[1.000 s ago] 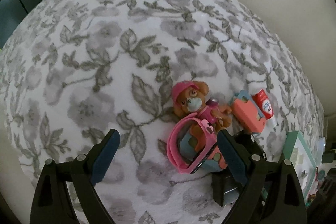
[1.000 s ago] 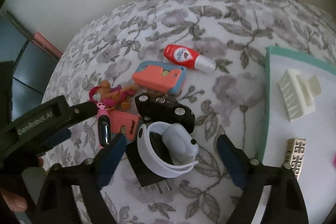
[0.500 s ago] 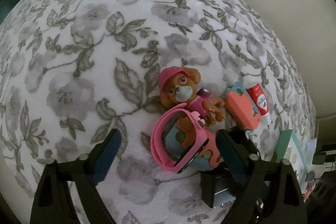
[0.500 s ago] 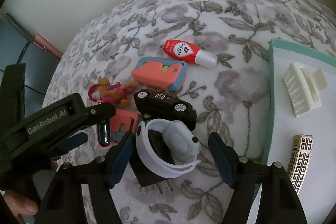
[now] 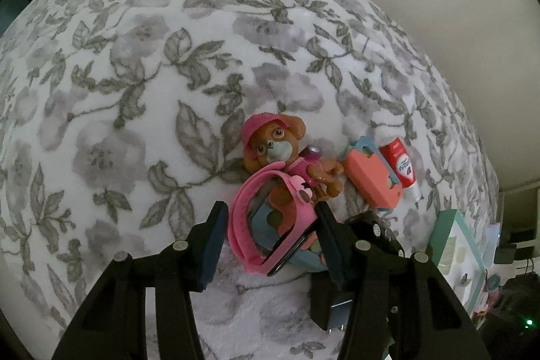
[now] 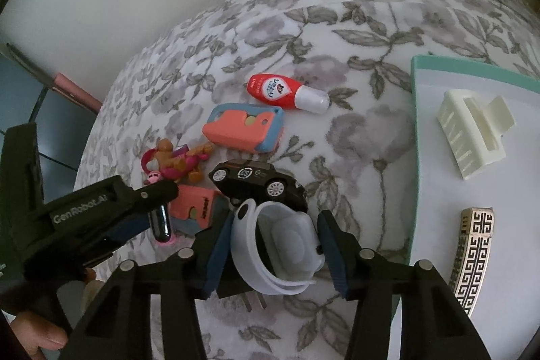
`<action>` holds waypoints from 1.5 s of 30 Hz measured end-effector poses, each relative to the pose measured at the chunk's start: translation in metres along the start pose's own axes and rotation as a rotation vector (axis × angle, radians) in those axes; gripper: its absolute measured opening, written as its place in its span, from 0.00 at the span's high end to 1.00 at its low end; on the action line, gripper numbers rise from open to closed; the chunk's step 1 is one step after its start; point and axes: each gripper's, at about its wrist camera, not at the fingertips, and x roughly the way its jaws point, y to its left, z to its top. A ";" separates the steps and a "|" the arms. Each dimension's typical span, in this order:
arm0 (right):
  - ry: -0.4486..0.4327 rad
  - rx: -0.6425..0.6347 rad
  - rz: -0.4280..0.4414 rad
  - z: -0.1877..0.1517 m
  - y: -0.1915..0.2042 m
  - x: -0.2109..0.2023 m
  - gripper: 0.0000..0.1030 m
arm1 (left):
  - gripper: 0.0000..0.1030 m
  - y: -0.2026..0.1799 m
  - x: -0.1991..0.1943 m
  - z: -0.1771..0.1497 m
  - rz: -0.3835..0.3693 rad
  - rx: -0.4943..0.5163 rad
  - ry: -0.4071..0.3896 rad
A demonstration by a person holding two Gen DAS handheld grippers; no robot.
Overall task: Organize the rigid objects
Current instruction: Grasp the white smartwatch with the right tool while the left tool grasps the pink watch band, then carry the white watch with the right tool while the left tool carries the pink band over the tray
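Both watches look light and springy rather than truly stiff: a hard little case on a curled rubbery strap that will flex if squeezed across the loop. My judgement is that the firm place to take hold is across the case or where strap meets case, not the loose strap end (which would bend and slip).

The pink watch (image 5: 270, 225) lies on the flowered cloth (image 5: 135, 90), its strap curled into a standing loop, dark glossy face tilted down, a small cartoon charm on the band. It rests against a coral and blue toy block and touches the puppy figure (image 5: 280, 154) behind it. The left gripper (image 5: 268, 235) brackets it: the 2 blue pads stand either side of the loop, part open, the right one at or touching the watch, the left one with a sliver of gap. I cannot tell whether it is gripped yet.

The white watch (image 6: 280, 238) has a pale grey rounded case and a white strap coiled around it, sitting on top of a black plug adapter (image 6: 236, 289), just in front of the black toy car (image 6: 258, 179). The right gripper (image 6: 275, 247) straddles it, fingers part open and very near both sides, contact unclear.

Well to the right lies the teal-edged tray (image 6: 438, 63), already holding a cream hair claw (image 6: 472, 137) and a patterned clip (image 6: 474, 255), the likely destination.
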 end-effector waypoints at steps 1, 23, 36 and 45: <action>0.002 0.009 0.006 0.000 -0.002 -0.001 0.48 | 0.48 0.001 -0.002 0.000 -0.001 -0.002 -0.005; -0.171 0.092 -0.003 0.012 -0.015 -0.081 0.48 | 0.48 -0.037 -0.087 -0.003 -0.024 0.111 -0.229; -0.257 0.126 -0.145 0.006 -0.049 -0.138 0.48 | 0.48 -0.099 -0.107 -0.037 -0.050 0.278 -0.270; -0.260 0.261 -0.254 -0.001 -0.116 -0.157 0.48 | 0.47 -0.147 -0.095 -0.071 -0.089 0.411 -0.217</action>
